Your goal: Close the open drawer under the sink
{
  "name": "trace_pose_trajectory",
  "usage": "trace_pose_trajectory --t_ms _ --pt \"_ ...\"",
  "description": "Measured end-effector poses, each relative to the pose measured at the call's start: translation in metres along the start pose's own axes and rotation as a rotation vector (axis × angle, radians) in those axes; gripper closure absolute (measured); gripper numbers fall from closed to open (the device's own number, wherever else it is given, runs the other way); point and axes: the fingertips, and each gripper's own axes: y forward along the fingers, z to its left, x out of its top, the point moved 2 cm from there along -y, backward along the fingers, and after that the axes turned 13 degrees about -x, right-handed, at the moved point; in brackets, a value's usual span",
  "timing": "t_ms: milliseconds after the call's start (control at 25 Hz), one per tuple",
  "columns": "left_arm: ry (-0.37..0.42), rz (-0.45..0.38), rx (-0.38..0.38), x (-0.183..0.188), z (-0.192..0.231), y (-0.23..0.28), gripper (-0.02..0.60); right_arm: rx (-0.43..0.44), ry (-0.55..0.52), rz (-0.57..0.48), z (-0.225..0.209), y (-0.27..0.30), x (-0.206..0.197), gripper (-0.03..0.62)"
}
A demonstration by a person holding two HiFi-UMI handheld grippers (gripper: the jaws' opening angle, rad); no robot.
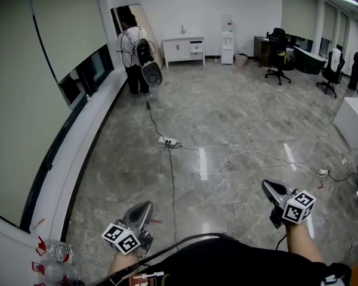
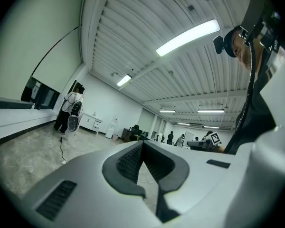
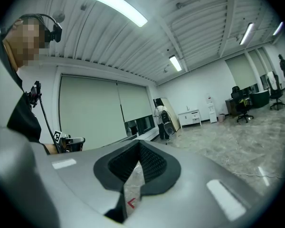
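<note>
Standing against the far wall, the white sink cabinet is well apart from the person holding the tools, across a wide stretch of grey marble floor. Its drawer sits on the right side of the cabinet front (from this far off I cannot tell how far out it stands). A faucet rises from the top. Just to the right of the cabinet stands a water dispenser, with a small bin beside it. To the cabinet's left, a person with a backpack stands near the window wall. A cable runs along the floor from that person through a power strip toward the near edge. Office chairs stand at desks on the right. Close by, the left tool points up and forward, its jaws pressed together with nothing between them. The right tool is held likewise, jaws pressed together and empty.
</note>
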Motion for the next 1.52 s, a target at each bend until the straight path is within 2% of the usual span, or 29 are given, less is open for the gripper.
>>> trace_pose_trajectory --t_ms 280,600,800,1160,1360,1520 --pt "0.027 -0.014 0.068 0.007 0.021 0.078 0.583 0.071 0.013 -0.011 -0.084 0.058 0.021 0.592" --pt "0.062 -0.054 0.075 0.026 0.026 0.211 0.584 0.128 -0.030 -0.030 -0.196 0.110 0.080 0.592" --pt "0.062 -0.021 0.067 0.025 0.039 0.271 0.583 0.123 -0.029 -0.019 -0.244 0.133 0.087 0.592" --pt "0.032 -0.007 -0.009 0.020 0.104 0.339 0.584 0.063 -0.034 0.009 -0.284 0.185 0.087 0.592" --pt "0.003 -0.017 -0.059 0.031 0.173 0.355 0.584 -0.003 -0.058 0.004 -0.282 0.233 0.100 0.592" --pt "0.004 -0.012 -0.104 0.059 0.240 0.360 0.583 -0.036 -0.028 -0.023 -0.260 0.295 0.117 0.592"
